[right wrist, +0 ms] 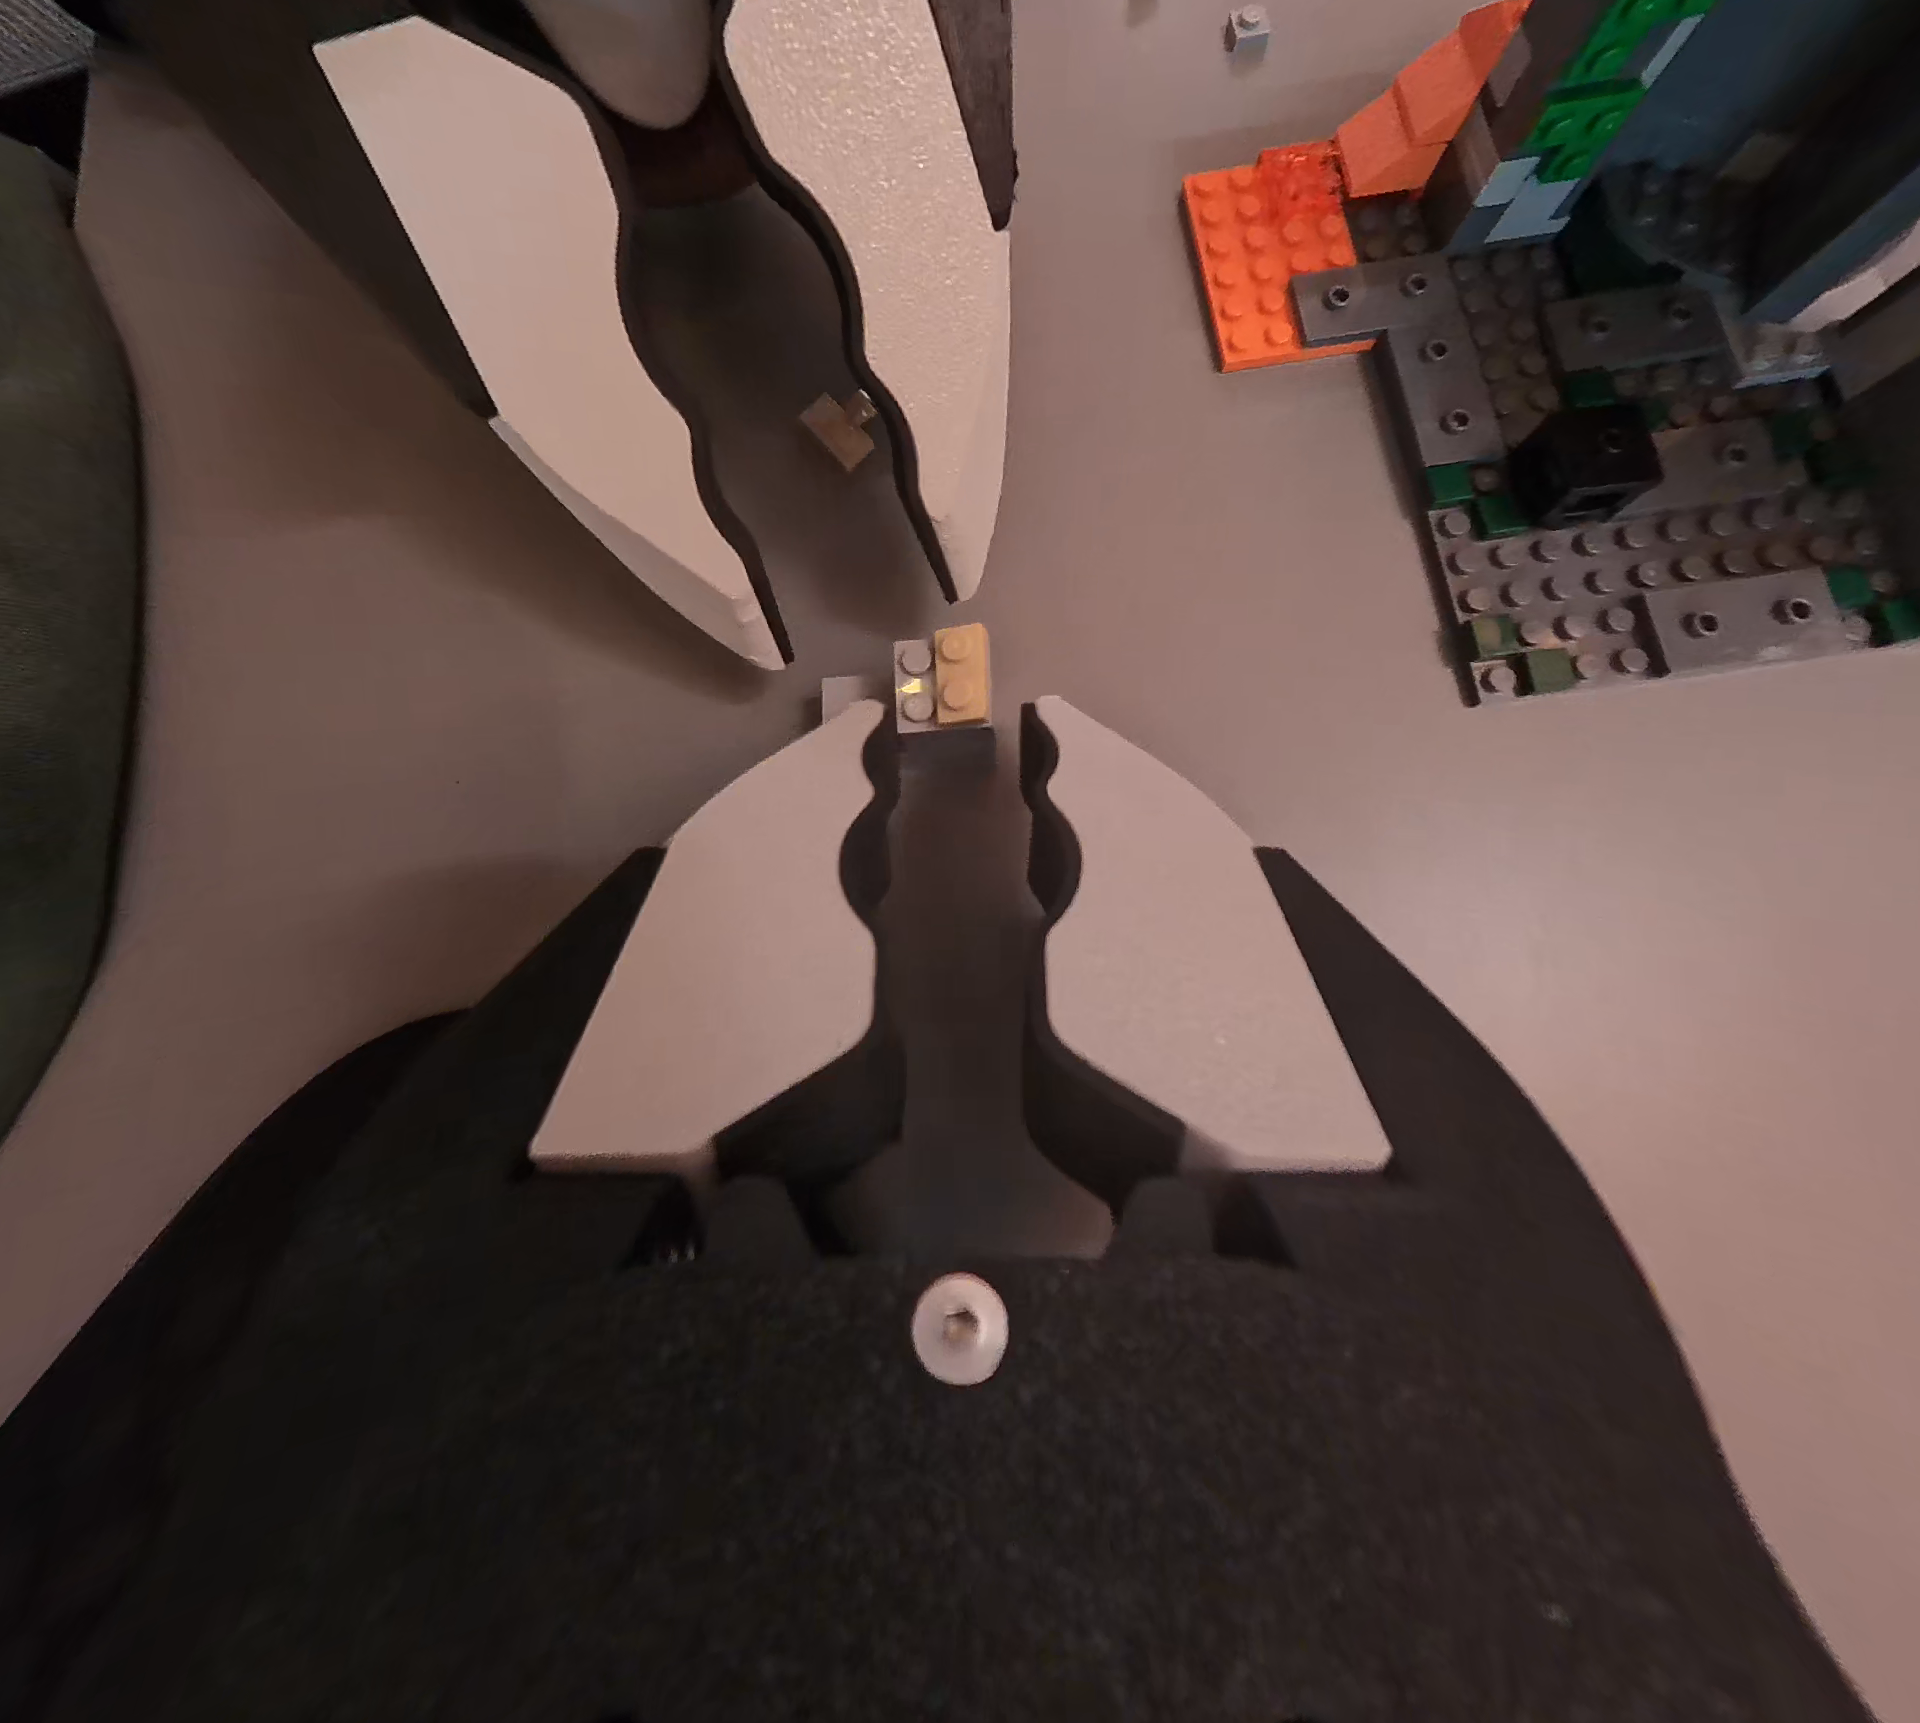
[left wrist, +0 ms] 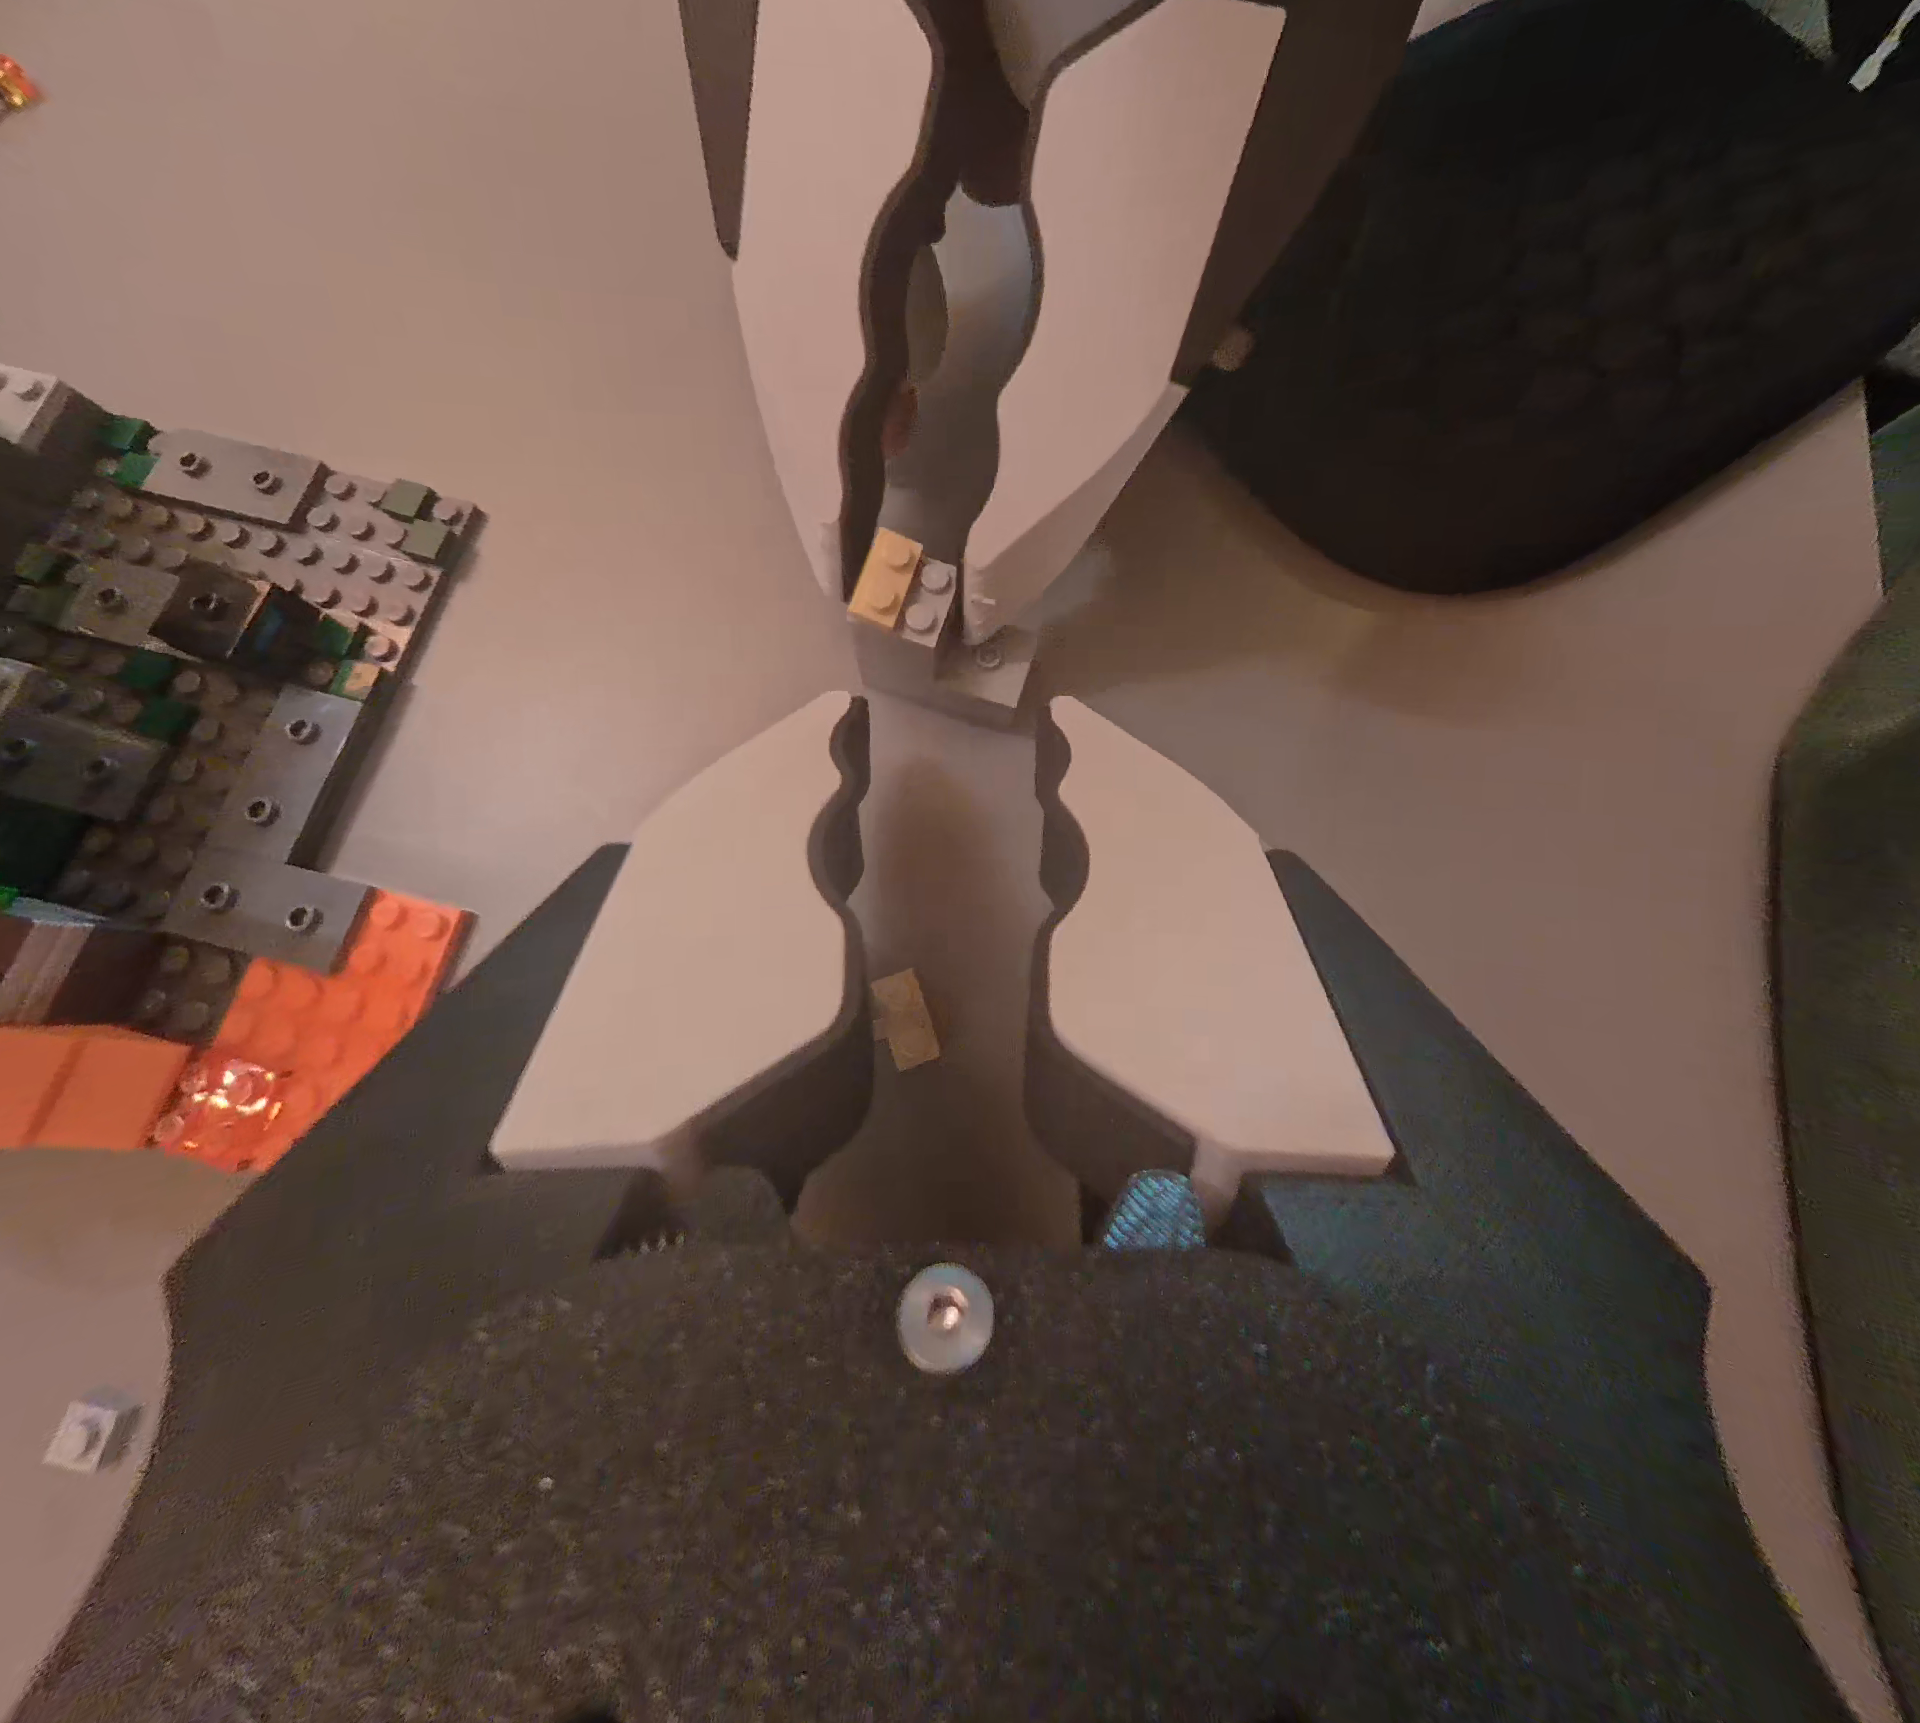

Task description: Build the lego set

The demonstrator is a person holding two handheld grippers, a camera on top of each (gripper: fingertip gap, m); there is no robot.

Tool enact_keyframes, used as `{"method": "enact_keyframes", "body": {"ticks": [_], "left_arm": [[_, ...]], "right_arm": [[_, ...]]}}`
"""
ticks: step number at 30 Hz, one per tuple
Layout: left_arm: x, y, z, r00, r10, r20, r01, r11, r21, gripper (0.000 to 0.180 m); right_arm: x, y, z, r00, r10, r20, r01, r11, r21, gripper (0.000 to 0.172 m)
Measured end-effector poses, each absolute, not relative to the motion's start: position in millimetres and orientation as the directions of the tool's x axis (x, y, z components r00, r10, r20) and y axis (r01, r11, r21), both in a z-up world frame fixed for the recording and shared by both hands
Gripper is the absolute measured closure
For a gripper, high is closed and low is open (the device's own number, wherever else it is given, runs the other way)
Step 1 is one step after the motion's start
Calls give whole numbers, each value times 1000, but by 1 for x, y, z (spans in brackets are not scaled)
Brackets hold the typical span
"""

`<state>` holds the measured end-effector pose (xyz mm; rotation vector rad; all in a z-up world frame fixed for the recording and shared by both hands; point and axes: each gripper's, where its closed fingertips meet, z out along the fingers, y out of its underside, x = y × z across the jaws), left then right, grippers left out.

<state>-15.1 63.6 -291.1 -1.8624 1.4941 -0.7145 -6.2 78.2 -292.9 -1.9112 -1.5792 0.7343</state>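
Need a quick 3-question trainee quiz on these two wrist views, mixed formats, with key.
1. True or false: the tan plate sits on top of the small grey brick stack.
2. Multiple choice: the orange plate on the big brick model is A) loose on the table, B) joined at the model's edge, C) held in a claw.
3. Fill in: the left claw and right claw both stand ____, neither pressing on the stack.

Key: 1 true; 2 B; 3 open.

Small brick stack (right wrist: pixel 943 686) on table (right wrist: pixel 1247 842) between both grippers, large brick model (right wrist: pixel 1621 468) to its right
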Motion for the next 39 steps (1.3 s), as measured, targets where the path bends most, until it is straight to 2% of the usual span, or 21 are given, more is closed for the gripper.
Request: {"method": "enact_keyframes", "body": {"ticks": [6,13,27,39], "left_arm": [[-14,67,-296,255,-966,40,-630,-198,-751,144],[-11,78,-295,339,-941,14,-595,-226,-771,138],[-17,108,-261,499,-861,-97,-459,-168,-872,158],[-29,123,-242,574,-808,-134,-379,-116,-918,162]], "right_arm": [[-7,80,-293,225,972,-61,658,-198,-727,155],[-7,94,-278,427,897,-115,543,-356,-761,155],[-18,117,-246,612,781,-125,440,-468,-766,155],[-29,130,-226,684,728,-47,413,-439,-798,155]]}}
